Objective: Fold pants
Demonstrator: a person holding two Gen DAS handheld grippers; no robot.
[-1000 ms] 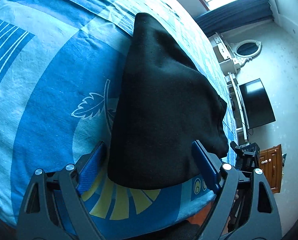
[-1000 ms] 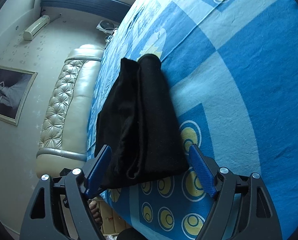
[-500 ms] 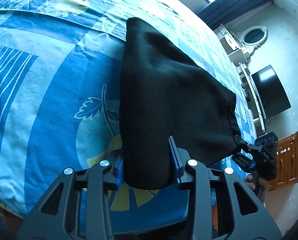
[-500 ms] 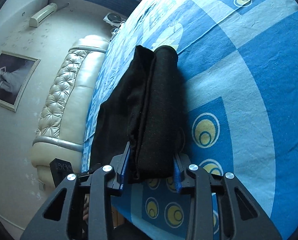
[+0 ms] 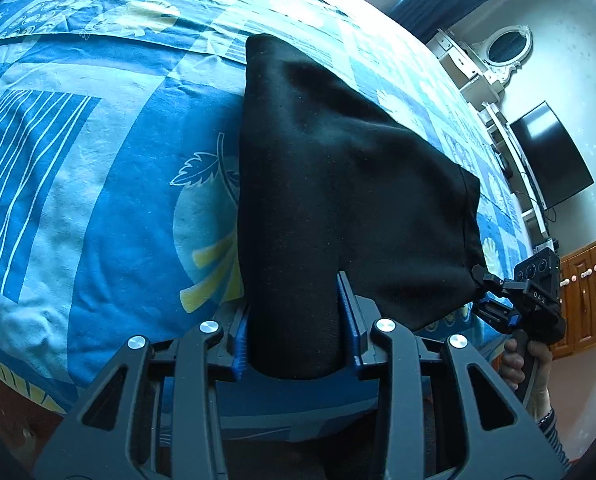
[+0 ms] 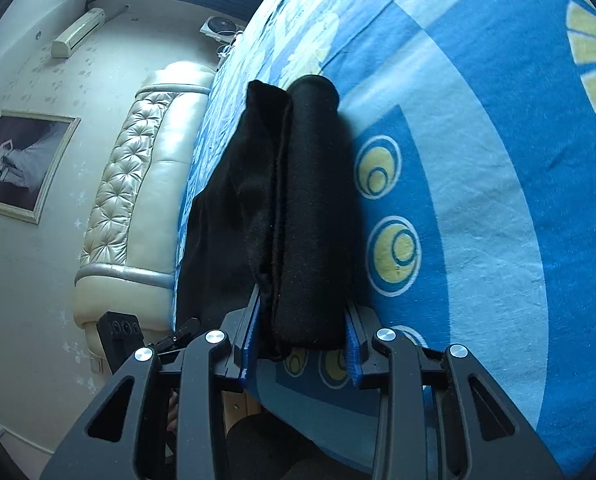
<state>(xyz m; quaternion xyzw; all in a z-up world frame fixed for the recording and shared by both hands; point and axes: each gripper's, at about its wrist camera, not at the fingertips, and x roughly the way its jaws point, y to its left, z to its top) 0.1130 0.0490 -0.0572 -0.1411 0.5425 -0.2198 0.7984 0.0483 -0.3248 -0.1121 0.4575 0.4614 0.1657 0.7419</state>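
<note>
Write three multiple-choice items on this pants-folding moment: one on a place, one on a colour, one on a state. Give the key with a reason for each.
1. Where do the pants lie?
A. on a blue patterned bedspread
B. on a wooden floor
C. on a chair

2. What colour are the pants?
A. white
B. black
C. red

3. How does the left claw stand?
A. wide open above the cloth
B. shut on nothing
C. shut on the near edge of the pants

Key:
1 A: the bedspread shows blue and yellow prints all around the cloth.
2 B: the fabric reads plain black in both wrist views.
3 C: the blue pads press the cloth from both sides; the right claw grips the pants likewise.
</note>
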